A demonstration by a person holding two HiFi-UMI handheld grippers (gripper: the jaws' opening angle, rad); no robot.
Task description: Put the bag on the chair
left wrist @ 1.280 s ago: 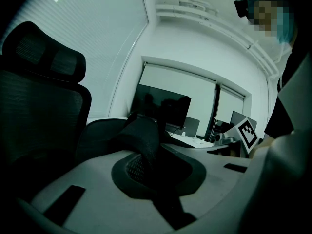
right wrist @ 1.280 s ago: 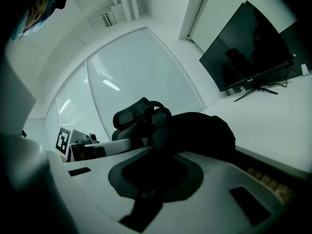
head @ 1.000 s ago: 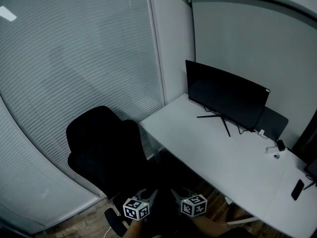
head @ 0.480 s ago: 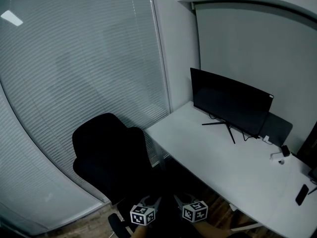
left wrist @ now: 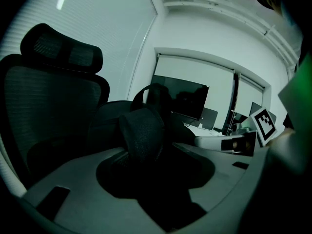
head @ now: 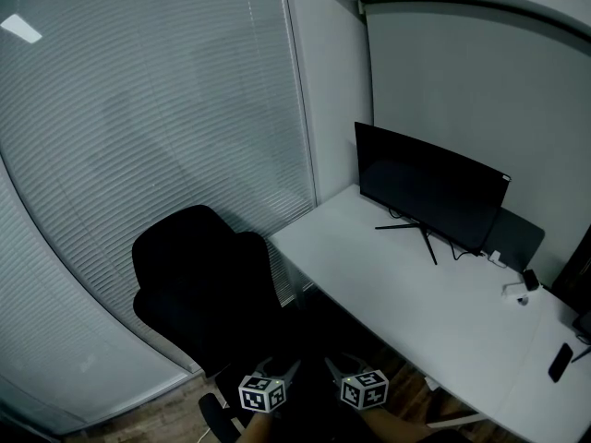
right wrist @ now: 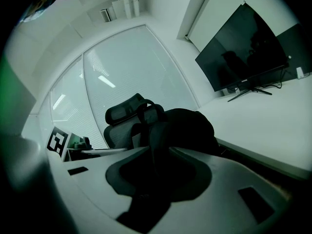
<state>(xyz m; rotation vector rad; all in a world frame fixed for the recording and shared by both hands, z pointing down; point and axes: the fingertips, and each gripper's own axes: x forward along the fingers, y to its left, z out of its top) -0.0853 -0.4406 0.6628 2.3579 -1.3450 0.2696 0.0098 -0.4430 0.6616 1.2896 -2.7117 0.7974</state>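
Letting go on my left side first: my left gripper (head: 277, 369) has just been opening its jaws, and the padded black shoulder strap (left wrist: 141, 135) stands loose between them, not pinched. My right gripper (head: 337, 369) is clamped on the other dark strap (right wrist: 155, 147), which runs up out of its jaws to the black fabric bag (right wrist: 190, 126). I judge that one side is held so the bag cannot slump or tip while the other side releases.

The bag sits just in front of the backrest of the black mesh office chair (head: 199, 275), over its seat. The head view is too dark there to show whether the bag rests fully on the seat, though the placing looks nearly done.

Behind the chair is a wall of pale slatted window blinds (head: 157, 127). To the chair's right, close by, runs the white desk (head: 416, 293), with a black curved monitor (head: 429, 187) on it and a dark phone (head: 559, 362) well away at its far end.

The freed strap between my left jaws is what could snag as I draw back. The desk edge crowds my right side.
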